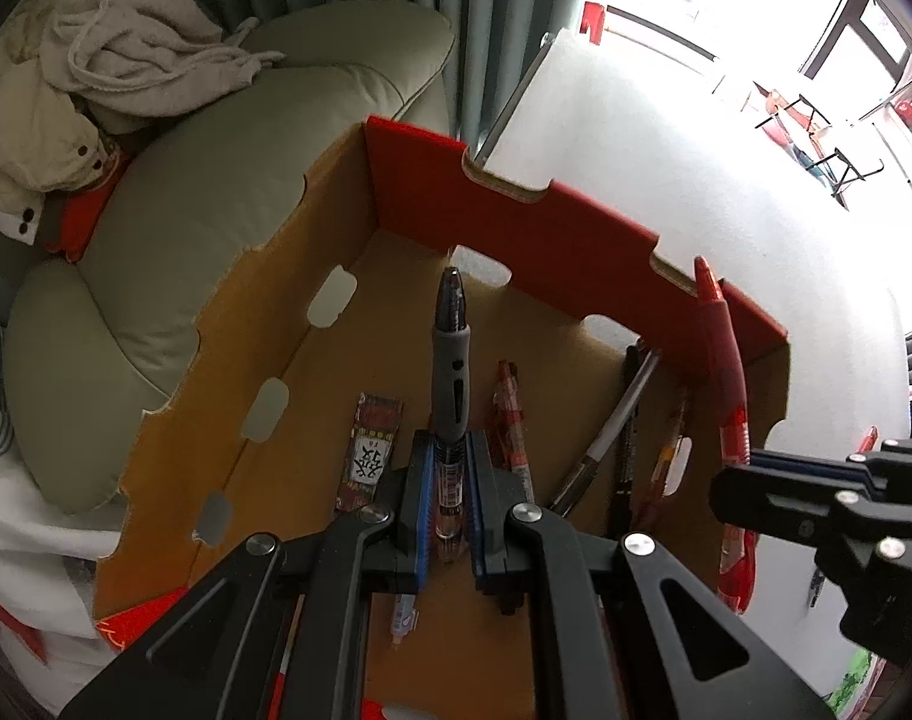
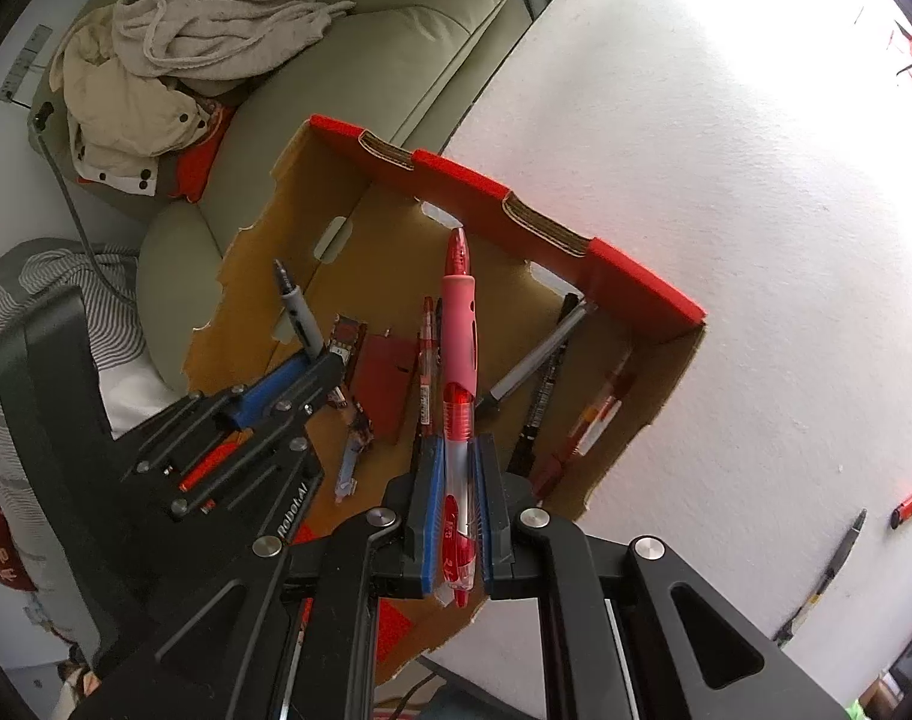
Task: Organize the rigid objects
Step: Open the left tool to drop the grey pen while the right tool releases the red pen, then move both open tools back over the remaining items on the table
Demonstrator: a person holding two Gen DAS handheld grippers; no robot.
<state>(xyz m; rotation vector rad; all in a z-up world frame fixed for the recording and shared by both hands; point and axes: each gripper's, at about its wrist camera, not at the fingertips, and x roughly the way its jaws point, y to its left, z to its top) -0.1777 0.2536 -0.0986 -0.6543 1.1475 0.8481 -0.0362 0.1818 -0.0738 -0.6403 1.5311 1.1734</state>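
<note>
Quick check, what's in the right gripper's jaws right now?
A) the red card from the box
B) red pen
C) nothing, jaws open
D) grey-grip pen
B: the right gripper is shut on the red pen, held tip-forward over the cardboard box; the grey-grip pen is in the left gripper.

A black pen (image 1: 451,354) with a grey rubber grip is held clamped by its clear barrel, tip pointing away over the open cardboard box (image 1: 534,228). A red pen (image 2: 461,360) with a pink grip is likewise held clamped by its translucent barrel above the same box. The box, brown inside with red outer walls, is set at a white table's edge. Several pens (image 2: 537,387) and a red packet (image 2: 384,387) are seen lying on its floor.
</note>
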